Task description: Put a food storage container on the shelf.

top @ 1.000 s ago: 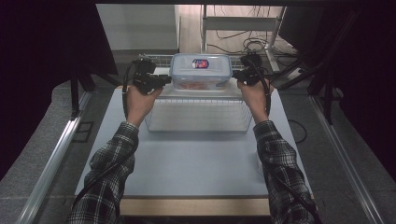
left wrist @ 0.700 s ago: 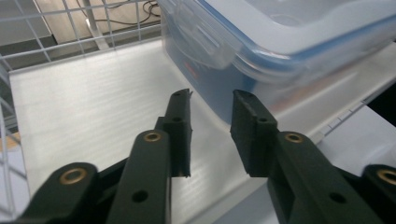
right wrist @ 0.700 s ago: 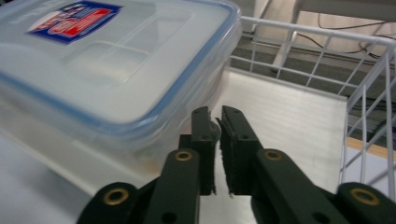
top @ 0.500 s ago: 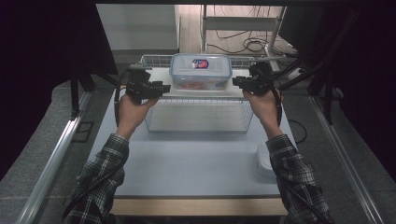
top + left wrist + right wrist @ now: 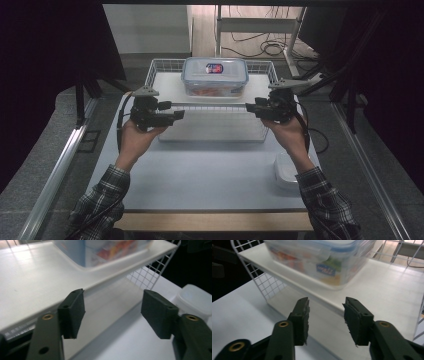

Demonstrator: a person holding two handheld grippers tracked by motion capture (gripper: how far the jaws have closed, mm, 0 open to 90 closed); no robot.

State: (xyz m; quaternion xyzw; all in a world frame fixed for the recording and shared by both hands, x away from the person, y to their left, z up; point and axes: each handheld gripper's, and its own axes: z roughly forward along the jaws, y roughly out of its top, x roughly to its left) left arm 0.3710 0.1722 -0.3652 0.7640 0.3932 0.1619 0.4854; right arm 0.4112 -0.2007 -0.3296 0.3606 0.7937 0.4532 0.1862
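Both tools back off the container (image 5: 215, 76), left tool (image 5: 179, 115) and right tool (image 5: 250, 108) just opening, empty; red-blue lid label (image 5: 215, 68) unreadable

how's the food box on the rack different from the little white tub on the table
The food box is larger, clear with a blue-rimmed lid and a label, and sits on the wire rack. The white tub is smaller, plain and opaque, and rests on the table. Both are lidded plastic containers.

Left gripper (image 5: 176, 114) and right gripper (image 5: 251, 107), jaws just opening, face inward.
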